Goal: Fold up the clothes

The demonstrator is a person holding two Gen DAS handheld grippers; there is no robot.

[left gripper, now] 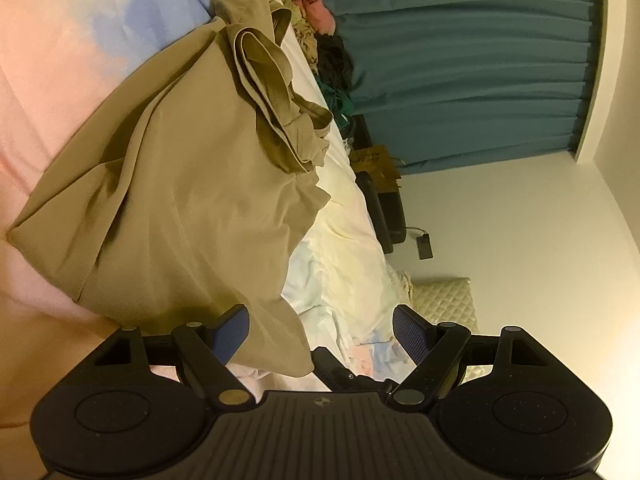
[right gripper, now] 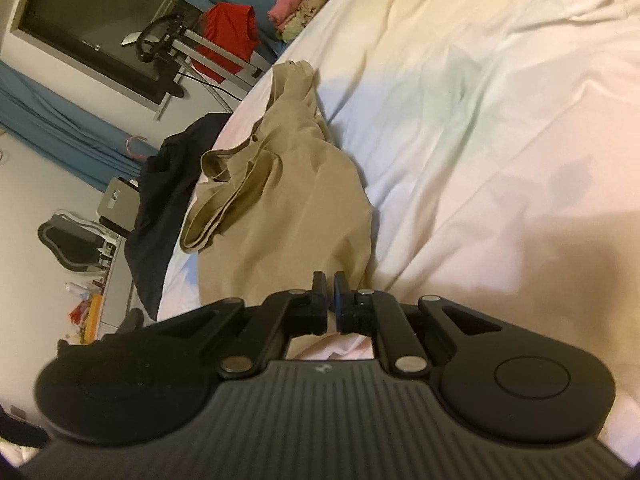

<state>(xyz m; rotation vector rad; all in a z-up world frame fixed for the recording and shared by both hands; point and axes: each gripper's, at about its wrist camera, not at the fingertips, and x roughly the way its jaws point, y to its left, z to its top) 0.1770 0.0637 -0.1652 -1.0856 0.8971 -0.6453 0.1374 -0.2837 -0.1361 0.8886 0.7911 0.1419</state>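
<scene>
- Left tool [left gripper: 320, 334] first: its blue-padded fingers [left gripper: 234, 334] are spread wide and holding nothing. One corner of the tan garment [left gripper: 172, 200] droops into the gap between them, but the pads aren't pinched on it.
- The tan garment is lying on the bed [left gripper: 52, 80], on the pastel sheet. The near part looks fairly flat, while the far end is bunched into a rumpled wad of folds [left gripper: 276, 100]. I'd say folding has barely begun, if at all. No clean crease anywhere, so smoothing and all the actual folds are left.
- Right tool [right gripper: 330, 280]: fingers squeezed almost together with just a sliver of gap. They sit right at the near edge of the tan garment [right gripper: 288, 216], so it's probably pinching the hem, but the contact is hidden behind the fingertips and I can't say for sure.
- There's a pile of other clothes [left gripper: 320, 40] at the far edge of the bed, plus a dark garment [right gripper: 168, 200] hanging off the side. Looks like more to do.
- Hard to make out: what kind of garment the tan one is, and what's in the far pile, which is dim and tangled. The fisheye warps everything too.
</scene>
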